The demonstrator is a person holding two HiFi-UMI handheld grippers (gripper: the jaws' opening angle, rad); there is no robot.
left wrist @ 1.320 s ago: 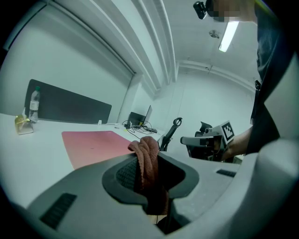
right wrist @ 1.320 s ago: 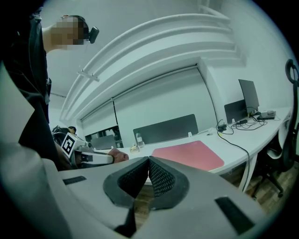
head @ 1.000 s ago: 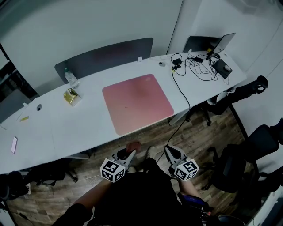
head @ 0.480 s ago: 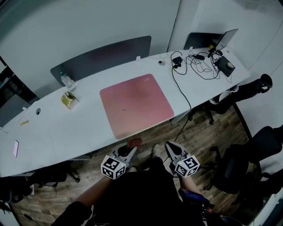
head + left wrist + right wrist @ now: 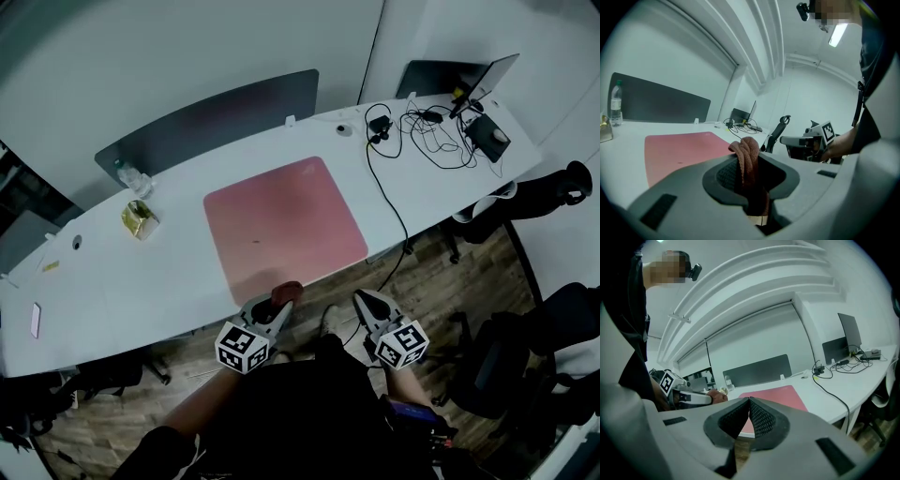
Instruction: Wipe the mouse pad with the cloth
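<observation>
A pink mouse pad [image 5: 281, 225] lies flat in the middle of the long white desk [image 5: 159, 272]. My left gripper [image 5: 279, 302] hovers at the desk's near edge, just in front of the pad, shut on a bunched reddish-brown cloth [image 5: 283, 292]. In the left gripper view the cloth [image 5: 749, 157] stands pinched between the jaws, with the pad [image 5: 677, 150] ahead to the left. My right gripper [image 5: 364, 302] is beside it over the floor, shut with nothing held; its pads [image 5: 757, 418] meet. The pad [image 5: 780, 393] lies beyond them.
A water bottle [image 5: 125, 175] and a yellow packet [image 5: 138, 220] stand at the desk's left, a phone [image 5: 36, 319] at the far left. A laptop [image 5: 492, 80] and tangled cables [image 5: 427, 127] fill the right end. A black cable [image 5: 389, 202] runs off the desk. Office chairs [image 5: 553, 192] stand right.
Both grippers have moved a little forward toward the desk. The cloth in the left gripper now reaches the desk's near edge by the pad. Both stay shut.
</observation>
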